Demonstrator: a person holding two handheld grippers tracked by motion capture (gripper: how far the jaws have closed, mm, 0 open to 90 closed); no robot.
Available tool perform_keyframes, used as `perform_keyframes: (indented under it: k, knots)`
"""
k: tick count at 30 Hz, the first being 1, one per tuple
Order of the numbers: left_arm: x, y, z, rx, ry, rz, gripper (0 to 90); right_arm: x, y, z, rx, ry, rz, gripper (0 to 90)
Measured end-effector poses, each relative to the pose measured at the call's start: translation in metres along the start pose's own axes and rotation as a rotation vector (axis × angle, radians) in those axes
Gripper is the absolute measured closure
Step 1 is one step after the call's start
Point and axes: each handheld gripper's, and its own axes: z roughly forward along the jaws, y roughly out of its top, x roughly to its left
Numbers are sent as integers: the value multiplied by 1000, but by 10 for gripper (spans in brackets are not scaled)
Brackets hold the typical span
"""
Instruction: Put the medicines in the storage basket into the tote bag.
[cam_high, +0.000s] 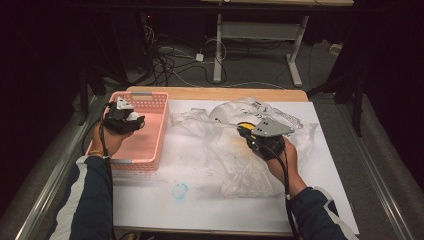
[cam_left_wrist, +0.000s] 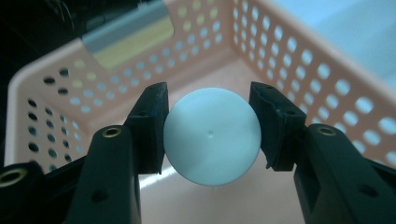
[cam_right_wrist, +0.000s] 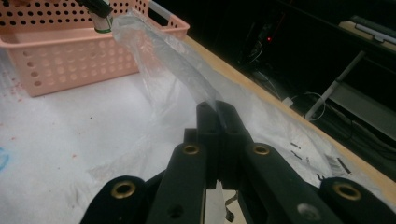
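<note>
- The left gripper (cam_left_wrist: 211, 135) is clamping a smooth white ball (cam_left_wrist: 211, 136) across its middle over the pink basket (cam_left_wrist: 299, 56); it is probably light and slippery.
- The right gripper (cam_right_wrist: 219, 116) is pinching a thin, limp plastic bag (cam_right_wrist: 163, 60) by one fold.

Dark navy sleeves with a white stripe were worn. Both the left gripper (cam_high: 134, 118) and the right gripper (cam_high: 243, 131) were built of black jaws set with brass-ringed screw holes. A grey three-cornered plate (cam_high: 270, 127) was carried atop the right gripper, and black cables were trailed.
</note>
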Motion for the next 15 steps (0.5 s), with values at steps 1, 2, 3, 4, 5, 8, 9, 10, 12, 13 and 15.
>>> perform_keyframes:
  k: [1,2,3,4,5,8,9,10,12,13,15]
  knots:
    - [-1,1,-2,-21,8,6,482,-1,2,-1,-4,-6,-2,900]
    - [-3,3,-3,-40,9,7,482,-1,5,-3,-8,-13,-6,900]
    - [-4,4,-4,-55,6,7,482,-2,7,-4,-12,-21,-12,900]
    - [-6,5,-4,-68,7,11,482,-3,9,-4,-17,-27,-15,900]
    - [-8,6,-5,-80,5,13,482,-4,11,-5,-22,-34,-12,900]
    - [-17,10,-12,-129,-22,18,482,-7,15,-6,-38,-52,-8,900]
    - [-21,12,-15,-144,-27,28,482,-8,16,-7,-44,-57,-9,900]
    - [-25,13,-18,-162,-36,35,482,-8,17,-8,-49,-66,-9,900]
    - [-33,16,-26,-200,-49,47,481,-9,20,-10,-62,-76,-14,900]
    - [-36,18,-29,-219,-61,50,482,-9,21,-11,-66,-83,-25,900]
    - [-44,20,-36,-257,-73,59,481,-8,22,-14,-70,-78,-32,900]
